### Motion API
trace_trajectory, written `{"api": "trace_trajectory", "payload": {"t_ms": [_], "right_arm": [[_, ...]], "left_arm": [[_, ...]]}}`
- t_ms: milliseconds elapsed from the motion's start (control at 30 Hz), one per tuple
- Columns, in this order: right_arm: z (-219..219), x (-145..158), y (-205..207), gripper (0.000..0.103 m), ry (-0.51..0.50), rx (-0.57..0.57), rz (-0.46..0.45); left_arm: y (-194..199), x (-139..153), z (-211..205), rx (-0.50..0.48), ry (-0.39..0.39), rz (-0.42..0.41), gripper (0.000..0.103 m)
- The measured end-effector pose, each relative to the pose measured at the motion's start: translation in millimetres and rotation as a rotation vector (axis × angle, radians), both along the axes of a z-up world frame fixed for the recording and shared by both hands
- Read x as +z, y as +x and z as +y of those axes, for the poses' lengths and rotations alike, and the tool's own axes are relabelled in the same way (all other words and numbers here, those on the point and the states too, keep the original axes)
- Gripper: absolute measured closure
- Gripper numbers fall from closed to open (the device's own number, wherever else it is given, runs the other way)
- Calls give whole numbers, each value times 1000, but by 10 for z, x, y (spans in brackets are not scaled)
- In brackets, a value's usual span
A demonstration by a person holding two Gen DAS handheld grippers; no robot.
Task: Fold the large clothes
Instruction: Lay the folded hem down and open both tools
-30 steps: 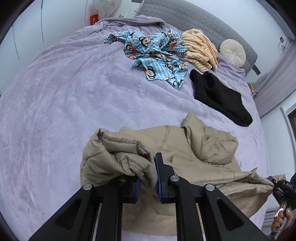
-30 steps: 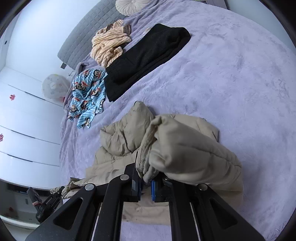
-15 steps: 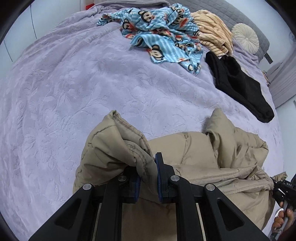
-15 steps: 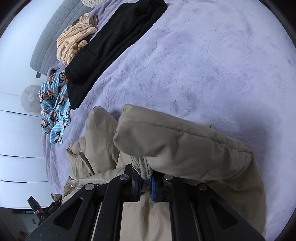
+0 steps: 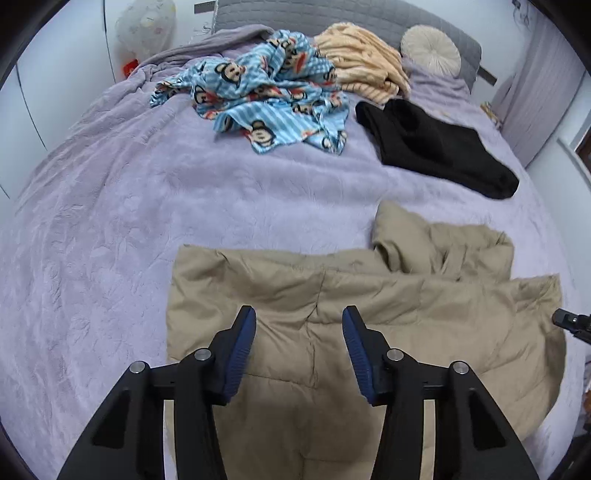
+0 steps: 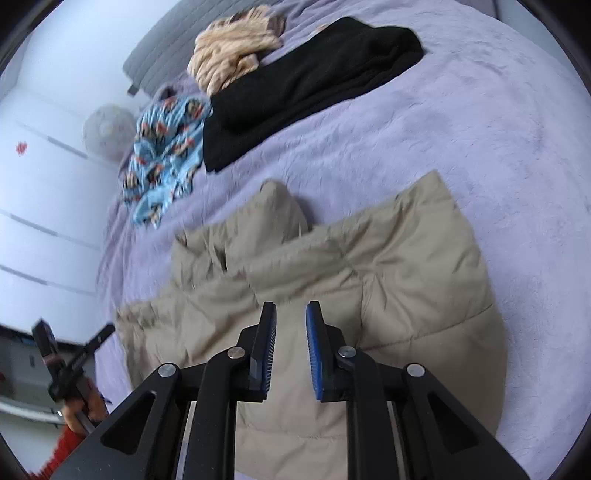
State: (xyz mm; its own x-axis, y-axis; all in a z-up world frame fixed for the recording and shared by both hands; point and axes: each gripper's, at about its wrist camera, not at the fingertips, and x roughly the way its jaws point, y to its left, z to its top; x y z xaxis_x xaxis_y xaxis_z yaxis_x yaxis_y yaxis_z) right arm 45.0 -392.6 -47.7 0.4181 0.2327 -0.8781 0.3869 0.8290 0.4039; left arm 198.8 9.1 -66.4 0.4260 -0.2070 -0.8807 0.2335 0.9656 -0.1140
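A beige padded jacket [image 5: 369,317] lies spread across the near part of a bed covered in a lilac blanket [image 5: 147,206]. Its quilted panels lie mostly flat, with a bunched, puffy fold [image 5: 436,243] (hood or sleeve, hard to tell which) rising at the far edge.

The left gripper [image 5: 299,343] hovers over the jacket's near half with its blue-padded fingers [image 5: 240,350] spread wide, nothing between them. The right gripper [image 6: 291,347] also hangs above the jacket; its fingers [image 6: 314,354] stand parted with a narrower gap and hold no fabric. Whether either gripper touches the cloth below cannot be told from these views.

From the right wrist view the jacket [image 6: 369,280] reaches from the gripper out to a squared corner on the right side, and the left gripper's black frame shows at the lower left edge, held by a hand [image 6: 79,406].

Farther up the bed, well apart from the jacket, lie three other garments: a light blue cloth printed with cartoon monkey faces [image 5: 266,92], crumpled; a cream and peach striped piece [image 5: 362,70] just beside it, touching; and a black garment [image 5: 436,147] stretched out to the right. A round cream cushion [image 5: 430,51] leans against the grey quilted headboard [image 5: 332,14]. White cupboard doors [image 6: 33,206] stand along the side of the room.
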Motion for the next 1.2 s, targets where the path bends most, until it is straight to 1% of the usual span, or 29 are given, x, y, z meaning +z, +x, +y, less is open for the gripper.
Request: {"api": "trace_trajectory", "payload": {"t_ms": [33, 67, 100, 133, 200, 267, 400, 533, 633, 700, 767, 800, 833, 900, 933, 1033, 1067, 1100, 1133, 1200], "right_arm": [[63, -89, 10, 86, -41, 42, 33], [80, -166, 25, 86, -96, 58, 65], [64, -248, 35, 86, -147, 59, 92], [6, -344, 59, 88, -192, 48, 113], [-163, -497, 96, 97, -236, 11, 118], [-358, -587, 142, 99, -237, -46, 104], [-607, -764, 261, 100, -229, -153, 89], [-709, -988, 353, 102, -244, -203, 105], [-698, -1046, 389, 103, -266, -197, 104], [-685, -1039, 400, 103, -278, -194, 103], [-682, -982, 409, 102, -283, -194, 110], [-674, -928, 405, 97, -285, -194, 114], [-657, -856, 394, 96, -284, -191, 115], [-579, -715, 361, 96, -285, -180, 102], [-546, -622, 316, 96, -280, -180, 78], [-436, -384, 135, 96, -248, -180, 34], [-395, -333, 63, 96, -234, -181, 25], [-355, -296, 13, 96, -223, -183, 21], [-306, -255, -73, 96, -206, -188, 17], [-233, -208, -236, 96, -182, -193, 15]], "left_arm": [[15, -99, -52, -8, 35, -5, 51], [64, -207, -87, -5, 89, -15, 51], [114, -300, -100, 13, 126, -22, 51], [177, -390, -90, 31, 129, -22, 51], [315, -558, -22, 84, 101, 10, 51], [419, -656, 22, 127, 78, 19, 51], [573, -848, 33, 163, 100, 13, 51], [698, -1015, 78, 198, 104, 19, 51], [773, -1067, 125, 213, 98, 25, 51], [811, -1052, 165, 231, 104, 43, 51], [811, -960, 239, 255, 89, 65, 51], [787, -892, 265, 260, 89, 64, 51], [748, -808, 289, 257, 94, 57, 51], [633, -627, 314, 231, 113, 37, 51], [556, -542, 320, 215, 116, 29, 51], [312, -351, 321, 170, 121, 28, 51], [218, -308, 318, 157, 124, 36, 47], [133, -276, 313, 148, 123, 44, 40], [36, -236, 315, 147, 120, 47, 26], [-163, -149, 327, 148, 99, 39, 24]]}}
